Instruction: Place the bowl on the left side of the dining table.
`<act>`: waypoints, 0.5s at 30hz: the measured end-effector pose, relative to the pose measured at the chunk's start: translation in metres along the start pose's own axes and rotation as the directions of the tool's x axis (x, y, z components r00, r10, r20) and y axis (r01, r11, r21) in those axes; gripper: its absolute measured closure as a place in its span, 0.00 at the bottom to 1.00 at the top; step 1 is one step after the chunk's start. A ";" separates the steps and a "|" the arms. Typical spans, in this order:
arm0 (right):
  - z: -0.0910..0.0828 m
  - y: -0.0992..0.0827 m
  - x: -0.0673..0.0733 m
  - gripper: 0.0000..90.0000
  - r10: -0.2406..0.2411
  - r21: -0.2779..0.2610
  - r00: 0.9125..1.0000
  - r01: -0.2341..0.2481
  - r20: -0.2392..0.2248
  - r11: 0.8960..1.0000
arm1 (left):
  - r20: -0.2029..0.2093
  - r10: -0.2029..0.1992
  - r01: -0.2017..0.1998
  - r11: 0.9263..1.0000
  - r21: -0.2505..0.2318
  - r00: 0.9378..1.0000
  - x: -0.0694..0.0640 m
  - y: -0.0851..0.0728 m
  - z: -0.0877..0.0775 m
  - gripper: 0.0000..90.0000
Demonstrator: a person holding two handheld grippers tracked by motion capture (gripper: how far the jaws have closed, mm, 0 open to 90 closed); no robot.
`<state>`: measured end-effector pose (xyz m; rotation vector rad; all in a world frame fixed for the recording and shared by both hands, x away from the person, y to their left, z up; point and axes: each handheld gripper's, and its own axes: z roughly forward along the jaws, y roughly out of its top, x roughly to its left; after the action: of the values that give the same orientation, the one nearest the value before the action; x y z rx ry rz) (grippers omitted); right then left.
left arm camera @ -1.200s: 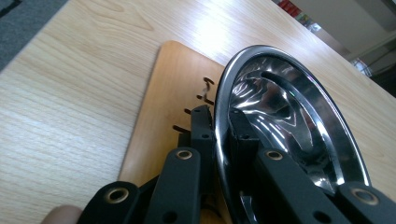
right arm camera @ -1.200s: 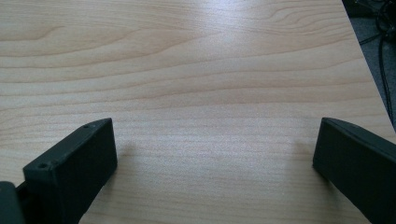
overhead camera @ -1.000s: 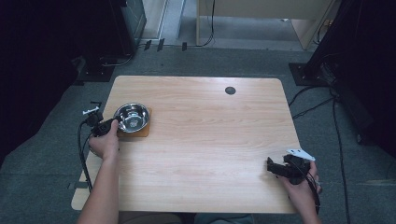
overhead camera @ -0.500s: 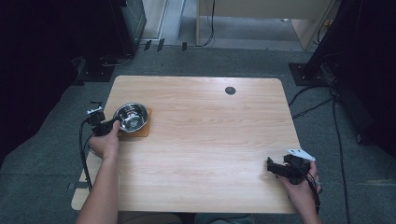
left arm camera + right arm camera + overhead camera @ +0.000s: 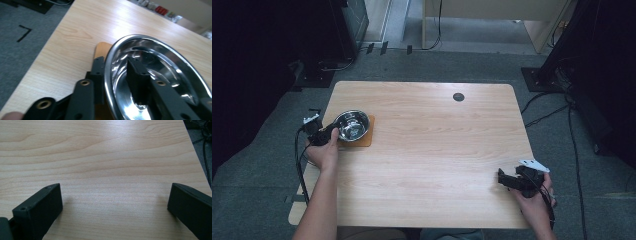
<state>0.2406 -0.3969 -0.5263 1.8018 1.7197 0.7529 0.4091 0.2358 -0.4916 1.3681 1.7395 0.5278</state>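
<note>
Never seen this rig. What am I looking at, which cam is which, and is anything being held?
No robot arm here: a person sits at a wooden table holding a hand-held two-finger gripper in each hand. The high view looks down from above the person's side, forearms entering from the bottom. The other two cameras ride on the grippers and look along their black fingers.

On the table sits a steel bowl on a small brown mat, near the left edge. The left gripper straddles the bowl's rim: in the left gripper view one finger is inside the bowl, the other outside. Its fingers have just been opening, with the rim between them and no longer clamped.

The right gripper rests near the front right corner, fingers wide apart over bare wood, holding nothing.
</note>
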 end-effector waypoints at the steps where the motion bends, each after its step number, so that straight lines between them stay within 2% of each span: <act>1: 0.000 0.000 0.000 0.00 0.000 0.000 1.000 0.000 0.000 1.000 | 0.014 -0.004 0.004 1.000 0.004 1.000 0.001 0.000 -0.001 0.72; 3: 0.000 0.000 0.000 0.00 0.001 0.001 1.000 -0.001 0.001 1.000 | 0.046 -0.021 0.020 1.000 0.010 0.999 0.001 0.001 -0.003 0.65; 5: 0.000 0.000 0.000 0.00 0.000 0.001 1.000 0.000 0.001 1.000 | 0.067 -0.019 0.018 1.000 0.010 0.998 0.000 0.003 -0.006 0.57; 9: 0.000 0.000 0.000 0.00 0.000 0.001 1.000 0.000 0.001 1.000 | 0.115 -0.027 0.028 1.000 -0.009 0.993 0.001 0.006 -0.011 0.33; 12: 0.000 0.000 0.000 0.00 -0.001 0.001 1.000 0.001 0.002 1.000 | 0.135 0.003 -0.001 1.000 -0.016 0.991 -0.001 0.007 -0.015 0.19; 13: 0.000 0.000 0.000 0.00 -0.001 0.001 1.000 0.001 0.002 1.000 | 0.135 0.003 -0.001 1.000 -0.016 0.991 -0.001 0.007 -0.015 0.19; 14: 0.000 0.000 0.000 0.00 -0.002 0.001 1.000 0.002 0.002 1.000 | 0.162 0.026 -0.024 1.000 -0.011 0.986 -0.002 0.008 -0.018 0.19; 15: 0.000 0.000 0.000 0.00 -0.002 0.001 1.000 0.002 0.002 1.000 | 0.164 0.036 -0.034 0.999 -0.011 0.986 -0.002 0.008 -0.019 0.17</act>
<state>0.2407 -0.3967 -0.5264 1.8007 1.7204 0.7490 0.3983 0.2392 -0.4743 1.3982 1.5811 0.4286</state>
